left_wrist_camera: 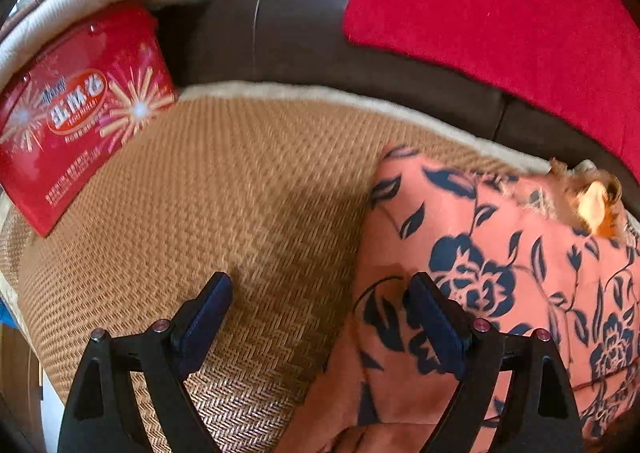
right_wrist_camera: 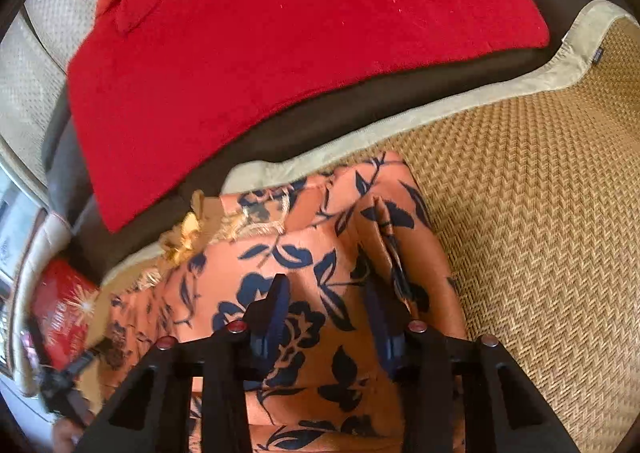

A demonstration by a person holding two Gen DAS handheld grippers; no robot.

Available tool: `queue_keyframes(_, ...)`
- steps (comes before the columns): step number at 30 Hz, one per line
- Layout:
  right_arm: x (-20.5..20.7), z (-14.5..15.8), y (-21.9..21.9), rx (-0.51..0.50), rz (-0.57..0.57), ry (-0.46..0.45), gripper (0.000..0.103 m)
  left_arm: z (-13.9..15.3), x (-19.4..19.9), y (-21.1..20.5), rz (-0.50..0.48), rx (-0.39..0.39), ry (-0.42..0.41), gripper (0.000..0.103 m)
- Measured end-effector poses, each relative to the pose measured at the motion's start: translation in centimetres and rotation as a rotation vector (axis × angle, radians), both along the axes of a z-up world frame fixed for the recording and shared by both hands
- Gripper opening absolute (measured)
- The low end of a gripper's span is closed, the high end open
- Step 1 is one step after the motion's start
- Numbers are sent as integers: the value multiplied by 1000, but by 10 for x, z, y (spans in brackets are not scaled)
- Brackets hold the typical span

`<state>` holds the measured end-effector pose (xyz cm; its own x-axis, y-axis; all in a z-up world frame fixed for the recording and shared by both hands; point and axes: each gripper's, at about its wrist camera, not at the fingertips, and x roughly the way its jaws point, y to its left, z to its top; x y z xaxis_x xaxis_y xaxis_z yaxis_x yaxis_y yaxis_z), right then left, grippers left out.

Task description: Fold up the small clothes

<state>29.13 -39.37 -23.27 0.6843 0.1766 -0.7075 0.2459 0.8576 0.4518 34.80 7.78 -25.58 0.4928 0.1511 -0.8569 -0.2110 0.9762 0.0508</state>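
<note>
An orange garment printed with dark blue flowers (right_wrist_camera: 320, 273) lies bunched on a tan woven mat with a pale cloth border (left_wrist_camera: 248, 189), which covers a dark brown sofa (left_wrist_camera: 280, 25). The left tool (left_wrist_camera: 320, 293) has its jaws spread wide and grips nothing; one finger hangs over bare mat, the other over the garment's edge. The right tool (right_wrist_camera: 326, 293) is about half open, its dark blue fingers (right_wrist_camera: 276, 305) astride a raised fold of the garment; whether the pads press the cloth cannot be told. Behind the garment lies a red blanket (right_wrist_camera: 280, 53). A red printed snack tin (left_wrist_camera: 80, 117) stands at the mat's far edge, well apart from the garment.
</note>
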Motion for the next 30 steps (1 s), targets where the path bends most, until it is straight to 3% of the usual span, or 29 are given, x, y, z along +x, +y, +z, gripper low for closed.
queue_keyframes(4, -6, 17, -15, -16, -35, -106, 43, 4, -3, 2, -8, 34, -22, 90)
queue_keyframes(7, 10, -3, -15, -15, 10, 21, 43, 3, -8, 4, -13, 31, -4, 90)
queue_keyframes(10, -2, 12, -15, -25, 26, -2, 44, 16, -26, 2, -41, 10, -34, 90)
queue_keyframes(12, -23, 25, -15, 7, 50, -55, 63, 28, -45, 3, -76, 14, -71, 90)
queue_keyframes(13, -35, 31, -16, 5, 56, -76, 67, 33, -53, 3, -88, 13, -86, 90)
queue_keyframes(20, -127, 37, -28, -45, 109, -49, 71, 48, -158, 23, -206, 38, -208, 90)
queue_keyframes(26, -228, 4, -44, 25, 55, 59, 71, 21, -222, 53, -215, -51, -145, 90)
queue_keyframes(30, -264, -16, -38, 178, 104, 105, 72, -1, -237, 61, -196, -122, -59, 90)
